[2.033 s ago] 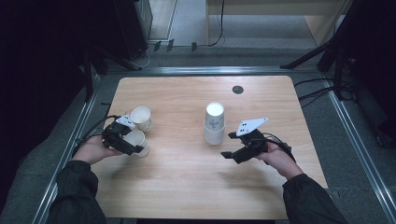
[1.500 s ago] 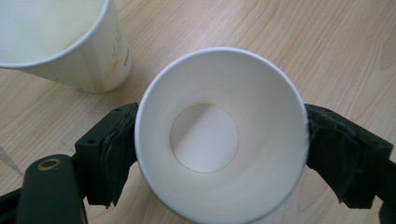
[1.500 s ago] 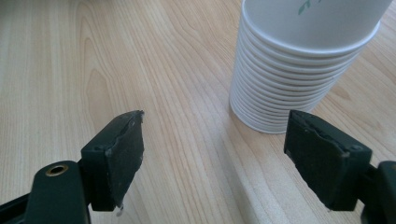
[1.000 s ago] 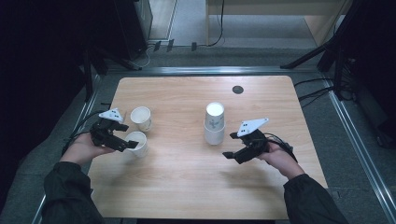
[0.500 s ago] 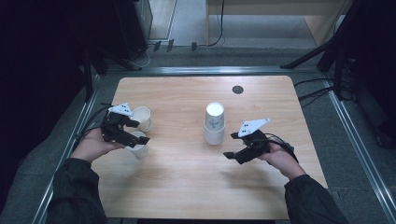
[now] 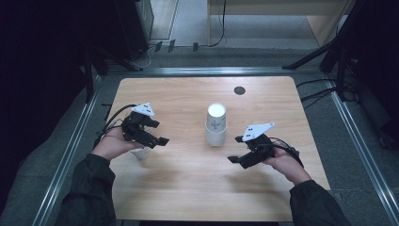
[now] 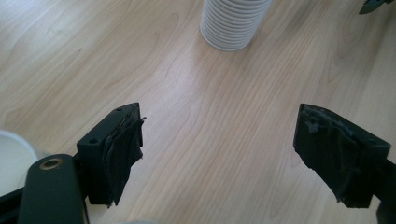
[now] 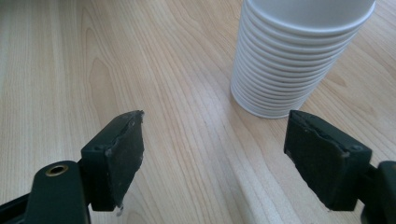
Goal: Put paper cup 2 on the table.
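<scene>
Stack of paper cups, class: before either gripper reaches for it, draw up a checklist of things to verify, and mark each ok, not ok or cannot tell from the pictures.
1. Stack of paper cups stands upright, upside down, on the table: ok.
2. Left gripper jaws open with nothing between them: ok.
3. Right gripper jaws open and empty: ok.
4. Bare table between each gripper and the stack: ok.
5. Loose cup beneath the left hand clear of the gripper: cannot tell, mostly hidden.
6. Top cup loose enough to lift off alone: cannot tell.
</scene>
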Available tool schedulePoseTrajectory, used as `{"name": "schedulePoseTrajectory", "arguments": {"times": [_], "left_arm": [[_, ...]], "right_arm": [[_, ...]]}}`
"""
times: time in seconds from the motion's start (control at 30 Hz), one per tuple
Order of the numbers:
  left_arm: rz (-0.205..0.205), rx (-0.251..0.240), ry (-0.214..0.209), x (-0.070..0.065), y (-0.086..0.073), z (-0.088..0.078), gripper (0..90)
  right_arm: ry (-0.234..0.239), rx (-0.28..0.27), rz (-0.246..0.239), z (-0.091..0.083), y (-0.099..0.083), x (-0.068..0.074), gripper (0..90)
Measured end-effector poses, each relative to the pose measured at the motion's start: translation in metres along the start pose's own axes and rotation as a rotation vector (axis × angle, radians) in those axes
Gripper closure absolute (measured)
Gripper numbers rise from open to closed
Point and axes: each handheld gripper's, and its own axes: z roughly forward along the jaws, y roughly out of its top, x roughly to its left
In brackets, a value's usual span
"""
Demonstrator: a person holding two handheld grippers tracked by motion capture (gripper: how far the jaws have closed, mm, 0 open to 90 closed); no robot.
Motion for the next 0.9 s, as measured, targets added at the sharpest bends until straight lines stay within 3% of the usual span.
{"name": "schedulePoseTrajectory", "arguments": {"times": [0.1, 0.3, 0.57, 0.8, 0.9], "left_arm": [[-0.004, -0.017, -0.033, -0.003, 0.005, 0.008, 16.0], [-0.009, -0.038, -0.046, -0.012, 0.015, 0.025, 16.0], [0.034, -0.018, -0.048, -0.027, 0.02, 0.041, 16.0], [0.035, -0.012, -0.112, -0.038, 0.023, 0.054, 16.1], [0.046, 0.0, -0.112, -0.045, 0.024, 0.06, 16.1]], "right_arm": [[0.001, 0.005, -0.004, -0.001, -0.002, 0.001, 20.2], [-0.001, 0.005, -0.007, -0.001, -0.003, 0.002, 20.2], [-0.002, 0.005, -0.007, -0.002, -0.004, 0.003, 20.2], [0.011, -0.002, -0.02, -0.002, -0.001, 0.007, 20.2], [0.011, -0.003, -0.026, -0.002, 0.0, 0.007, 20.2]]}}
